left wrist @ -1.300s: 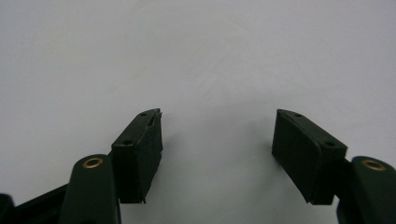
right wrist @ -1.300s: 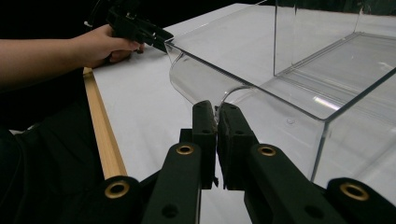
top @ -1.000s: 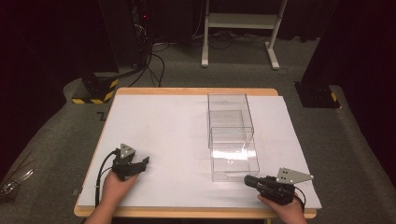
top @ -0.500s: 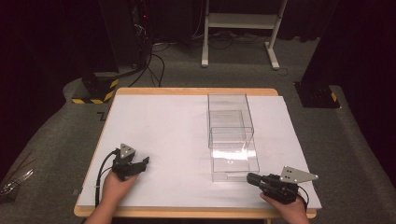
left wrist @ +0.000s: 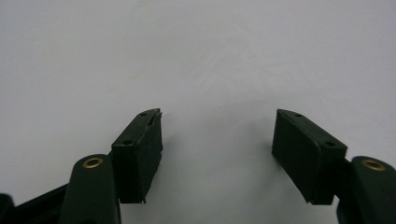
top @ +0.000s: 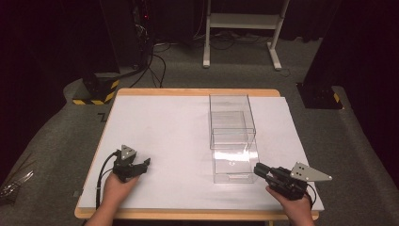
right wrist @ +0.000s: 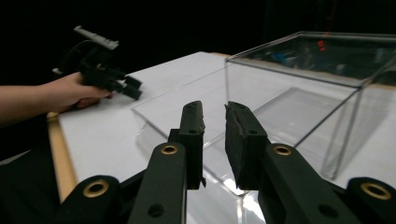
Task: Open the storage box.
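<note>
— Where are your hands?

— My left gripper (top: pixel 142 165) sits low over the sheet (top: pixel 169 136), near my edge of the table (top: pixel 188 92). Its jaws stand wide apart with bare white sheet between them and nothing held. From its own view I see the two pads (left wrist: pixel 140 154) and the sheet (left wrist: pixel 196 56) beyond them.

— And the other one?

— My right gripper (top: pixel 258 170) rests on the sheet too, also near my edge, pointing at the near clear box (top: pixel 234 160). Its tips are just beside that box's lower corner. The jaws are nearly closed, a narrow slit left between them, and they hold nothing.

— Touching the box?

— I can't tell. In the right gripper view the box (right wrist: pixel 299 107) stands just ahead of and to the right of the pads (right wrist: pixel 194 140), open at the top.

— Anything behind it?

— A second clear box (top: pixel 231 115) stands right behind the first, farther from my right gripper; whether they touch I can't say. Off to the left of that gripper's view, my left hand (right wrist: pixel 74 91) rests on the sheet, well apart.
</note>
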`<state>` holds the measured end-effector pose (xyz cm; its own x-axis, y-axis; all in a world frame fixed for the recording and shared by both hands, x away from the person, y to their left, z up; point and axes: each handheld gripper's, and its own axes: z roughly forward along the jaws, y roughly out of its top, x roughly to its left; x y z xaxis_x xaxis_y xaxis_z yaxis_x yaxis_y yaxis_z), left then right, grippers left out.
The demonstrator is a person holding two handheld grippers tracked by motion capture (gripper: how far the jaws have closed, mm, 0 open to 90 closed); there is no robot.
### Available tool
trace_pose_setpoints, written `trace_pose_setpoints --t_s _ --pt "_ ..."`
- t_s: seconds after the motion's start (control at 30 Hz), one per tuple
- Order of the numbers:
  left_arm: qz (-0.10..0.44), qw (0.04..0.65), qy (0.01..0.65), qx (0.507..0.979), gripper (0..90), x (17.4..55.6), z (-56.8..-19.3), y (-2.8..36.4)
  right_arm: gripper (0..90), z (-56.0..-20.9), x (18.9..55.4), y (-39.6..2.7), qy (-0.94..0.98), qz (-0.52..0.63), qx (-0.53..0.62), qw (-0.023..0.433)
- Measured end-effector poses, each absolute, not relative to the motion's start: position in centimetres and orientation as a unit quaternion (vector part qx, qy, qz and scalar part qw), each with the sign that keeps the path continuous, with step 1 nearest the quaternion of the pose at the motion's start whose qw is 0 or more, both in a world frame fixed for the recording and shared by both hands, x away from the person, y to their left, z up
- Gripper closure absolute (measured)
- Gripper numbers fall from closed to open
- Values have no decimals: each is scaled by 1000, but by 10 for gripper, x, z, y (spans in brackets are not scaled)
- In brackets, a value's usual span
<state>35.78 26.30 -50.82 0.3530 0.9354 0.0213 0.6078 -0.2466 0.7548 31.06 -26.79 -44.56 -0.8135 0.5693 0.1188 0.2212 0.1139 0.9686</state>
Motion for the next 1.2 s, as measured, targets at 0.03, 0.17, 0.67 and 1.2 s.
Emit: trace_pose_setpoints --t_s 0.03,0.17,0.67,1.2 --pt "244 336 514 751 334 358 -508 263 752 -445 311 -269 727 609 276 156" --pt "245 335 513 751 335 358 -508 263 728 -444 316 -274 711 601 312 190" --pt "245 336 513 751 335 358 -508 263 612 -473 341 -297 687 487 450 297" --pt "245 336 513 751 336 358 -508 263 551 -496 355 -295 722 382 506 277"
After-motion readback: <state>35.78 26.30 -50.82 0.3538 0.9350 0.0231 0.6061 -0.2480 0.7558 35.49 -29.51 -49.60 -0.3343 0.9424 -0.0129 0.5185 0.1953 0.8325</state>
